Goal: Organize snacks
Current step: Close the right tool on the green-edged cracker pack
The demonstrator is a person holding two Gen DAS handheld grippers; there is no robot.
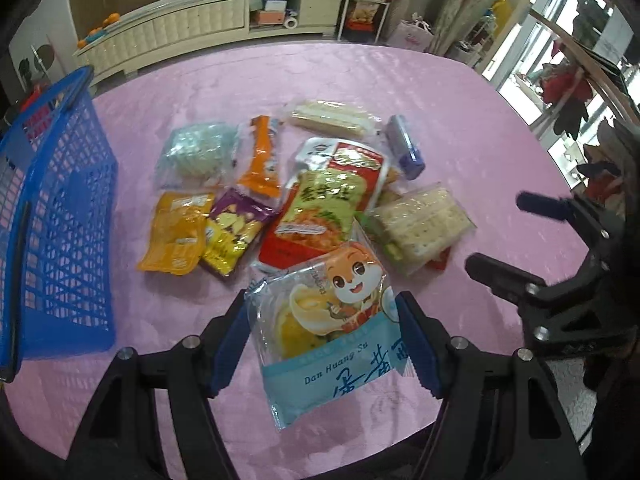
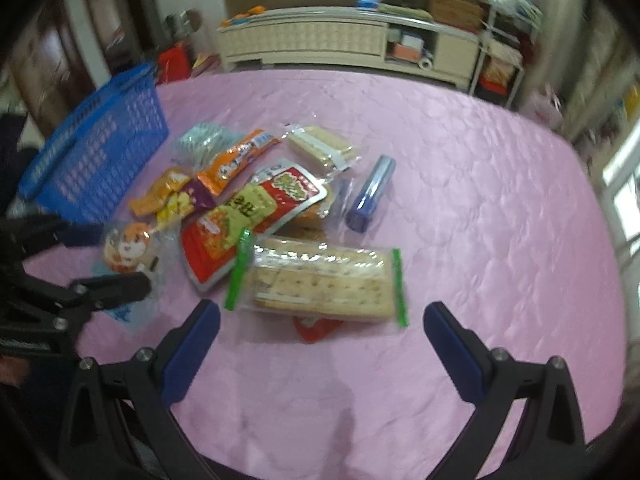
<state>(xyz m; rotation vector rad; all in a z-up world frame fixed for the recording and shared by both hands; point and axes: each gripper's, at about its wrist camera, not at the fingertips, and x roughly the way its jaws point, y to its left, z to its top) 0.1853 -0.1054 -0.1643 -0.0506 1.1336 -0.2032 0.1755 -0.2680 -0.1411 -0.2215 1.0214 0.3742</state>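
Observation:
Several snack packs lie in a pile on the pink table. My left gripper (image 1: 322,332) has its blue pads against both sides of a light-blue cartoon-squirrel pack (image 1: 336,320); the pack also shows in the right wrist view (image 2: 128,252). My right gripper (image 2: 322,328) is open and empty, just in front of a clear cracker pack with green ends (image 2: 320,280), which also shows in the left wrist view (image 1: 420,224). A blue mesh basket (image 1: 56,216) stands at the left, and is seen in the right wrist view (image 2: 100,148) too.
In the pile are a red-and-green pouch (image 1: 320,204), an orange pack (image 1: 260,160), a yellow pack (image 1: 176,232), a purple-yellow pack (image 1: 232,228), a pale green pack (image 1: 196,152), a wafer pack (image 1: 328,118) and a blue-purple tube (image 1: 406,146). A cream cabinet (image 1: 200,20) stands beyond the table.

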